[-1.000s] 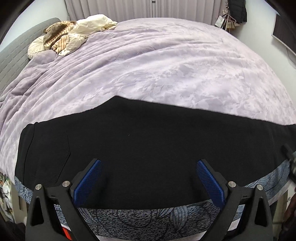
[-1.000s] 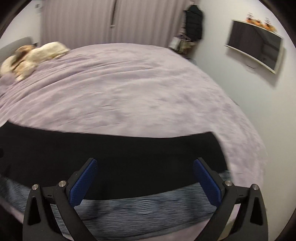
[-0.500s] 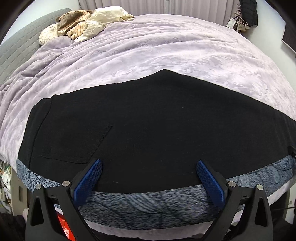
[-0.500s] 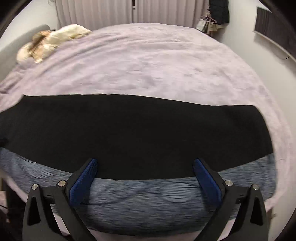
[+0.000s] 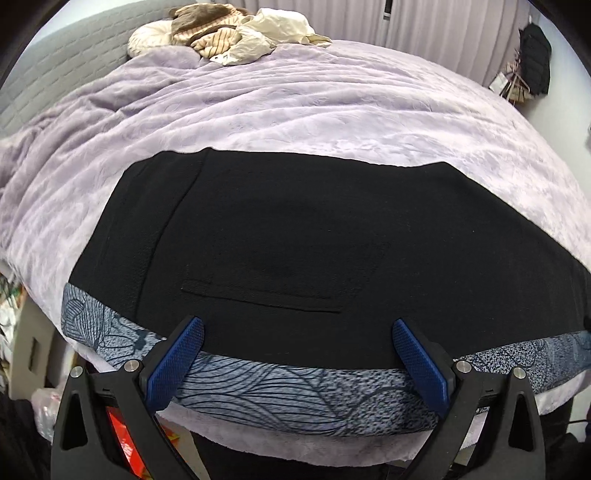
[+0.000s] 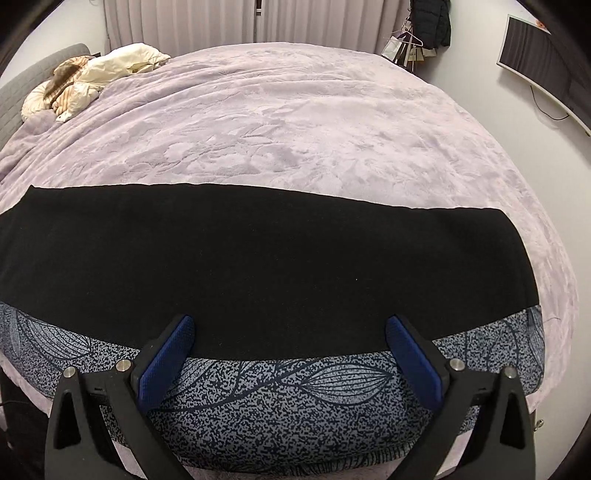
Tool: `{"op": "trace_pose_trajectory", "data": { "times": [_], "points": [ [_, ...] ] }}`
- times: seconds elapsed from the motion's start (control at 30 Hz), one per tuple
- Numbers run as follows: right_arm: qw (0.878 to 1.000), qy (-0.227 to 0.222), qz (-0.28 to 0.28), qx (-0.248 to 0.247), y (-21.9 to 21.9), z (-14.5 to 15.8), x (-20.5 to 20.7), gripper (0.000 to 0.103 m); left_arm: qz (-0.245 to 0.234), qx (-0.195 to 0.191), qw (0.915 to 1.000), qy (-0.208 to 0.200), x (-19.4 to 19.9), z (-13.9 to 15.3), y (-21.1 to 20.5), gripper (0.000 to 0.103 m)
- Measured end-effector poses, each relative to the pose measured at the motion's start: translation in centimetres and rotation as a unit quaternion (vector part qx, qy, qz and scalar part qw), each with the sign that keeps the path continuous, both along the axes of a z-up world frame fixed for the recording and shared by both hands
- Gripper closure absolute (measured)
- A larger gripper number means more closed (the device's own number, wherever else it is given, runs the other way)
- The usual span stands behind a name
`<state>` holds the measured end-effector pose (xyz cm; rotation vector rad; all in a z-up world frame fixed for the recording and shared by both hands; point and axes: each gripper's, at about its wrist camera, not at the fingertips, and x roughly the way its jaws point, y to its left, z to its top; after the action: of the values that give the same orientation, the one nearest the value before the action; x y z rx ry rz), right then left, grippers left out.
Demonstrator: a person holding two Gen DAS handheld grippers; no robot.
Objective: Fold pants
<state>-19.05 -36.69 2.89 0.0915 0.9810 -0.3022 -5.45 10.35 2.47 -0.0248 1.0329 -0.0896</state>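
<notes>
The black pants [image 5: 295, 240] lie flat across the near edge of the bed [image 5: 332, 110], on top of a purple fuzzy blanket [image 6: 295, 129]. They make one long dark strip going left to right. At the left end, w/ the waist part, you can see a wide band and a sewn pocket shape. The cloth looks smooth, no big bumps. The far edge is a bit wavy in the left cam. At the right end, in the right cam, the pants stop w/ a straight edge near the bed's right side, not hanging off. A blue-gray sheet w/ leaf lines [image 6: 295, 387] shows along the bed's near edge, just below the pants.

The left gripper [image 5: 297, 354] hangs over the near edge by the pocket. Its jaws are wide apart & hold nothing. Blue pads [image 5: 177, 362] sit above the sheet and the pants' near edge; can't tell if they touch.

The right gripper [image 6: 288, 350] is over the near edge by the leg part. Its jaws are wide apart too, nothing in them.

A pile of cream & striped clothes [image 5: 236, 33] sits at the bed's far left corner, well apart from the pants.
</notes>
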Motion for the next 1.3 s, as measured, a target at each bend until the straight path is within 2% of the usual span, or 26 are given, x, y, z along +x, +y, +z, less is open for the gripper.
{"op": "trace_pose_trajectory", "data": {
  "times": [0.07,0.13,0.17,0.27,0.3,0.43,0.53,0.6,0.67,0.8,0.87,0.97,1.1,1.17,1.23,1.3],
  "points": [
    [1.000,0.009,-0.008,-0.002,0.2,0.3,0.1,0.000,0.009,-0.008,0.9999,0.001,0.4,0.5,0.6,0.001],
    [1.000,0.015,-0.017,-0.002,0.6,1.2,0.7,0.000,0.036,0.003,0.9993,-0.012,1.0,1.5,1.1,0.001],
    [1.000,0.010,-0.011,0.002,1.0,1.7,1.0,0.000,0.042,-0.003,0.9989,-0.020,1.4,2.2,1.3,0.001],
    [0.998,-0.018,0.050,0.019,4.7,3.5,2.9,0.000,0.041,-0.034,0.9981,-0.031,4.0,3.3,1.8,0.001],
    [0.997,-0.023,0.073,0.015,6.5,3.9,4.0,0.000,0.043,-0.031,0.9982,-0.028,5.2,3.4,1.9,0.001],
    [0.988,-0.025,0.148,0.027,13.5,4.9,8.8,0.000,0.066,0.022,0.9975,-0.017,9.9,2.9,3.3,0.001],
    [0.982,-0.033,0.184,0.021,19.3,5.2,12.9,0.000,0.098,0.031,0.9946,0.012,11.5,1.3,4.9,0.001],
    [0.980,-0.029,0.194,0.021,22.4,4.9,15.4,0.000,0.113,-0.008,0.9930,0.032,12.0,-0.1,7.0,0.001],
    [0.978,-0.004,0.205,0.033,24.9,3.7,18.3,0.000,0.110,-0.028,0.9930,0.032,11.7,-0.9,7.8,0.001],
    [0.980,0.045,0.189,0.039,26.0,0.5,21.6,0.000,0.082,0.001,0.9965,0.016,10.9,-0.9,6.9,0.001],
    [0.980,0.046,0.174,0.080,24.2,-0.2,21.6,0.000,0.070,0.003,0.9975,0.012,10.6,-0.9,6.9,0.001],
    [0.982,0.048,0.161,0.092,21.5,-0.5,20.9,0.000,0.059,0.008,0.9982,0.011,10.4,-0.7,6.8,0.001],
    [0.986,0.053,0.152,0.045,20.3,0.4,19.0,0.000,0.069,0.036,0.9970,0.005,9.9,0.2,6.2,0.001],
    [0.987,0.044,0.152,0.017,20.6,1.4,17.7,0.000,0.071,0.030,0.9970,-0.002,9.1,1.1,6.1,0.001],
    [0.984,0.022,0.178,0.018,21.5,2.8,15.5,0.000,0.072,0.021,0.9971,-0.012,7.8,2.0,5.9,0.001],
    [0.973,0.007,0.227,0.038,23.5,4.0,13.0,0.000,0.078,0.022,0.9964,-0.024,5.9,2.8,6.0,0.001]
  ]
}}
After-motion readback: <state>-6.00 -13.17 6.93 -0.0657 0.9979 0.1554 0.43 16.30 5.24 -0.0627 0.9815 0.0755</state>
